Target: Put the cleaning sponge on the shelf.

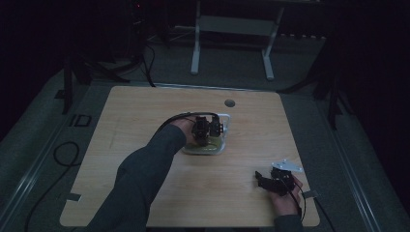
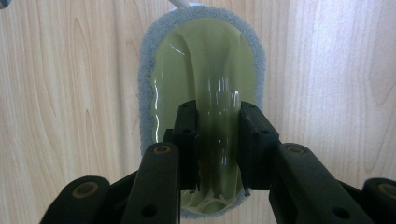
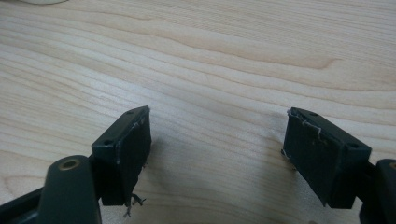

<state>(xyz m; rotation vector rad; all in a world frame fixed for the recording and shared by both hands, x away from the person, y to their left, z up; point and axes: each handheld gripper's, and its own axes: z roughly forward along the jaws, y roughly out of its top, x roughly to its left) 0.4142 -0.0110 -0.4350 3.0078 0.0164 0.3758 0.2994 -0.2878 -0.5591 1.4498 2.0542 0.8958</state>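
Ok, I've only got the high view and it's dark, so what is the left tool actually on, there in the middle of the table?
Observer: The left tool straddles the raised ridge of a translucent green oval scrubber, with one pad against each side.
Operator: Anything around the green part?
Observer: Yes, a grey spongy rim runs along its edge, and it lies flat on the wooden table.
Operator: And the right tool, open or shut?
Observer: The right tool is open, its jaws wide apart, with just bare wood between them.
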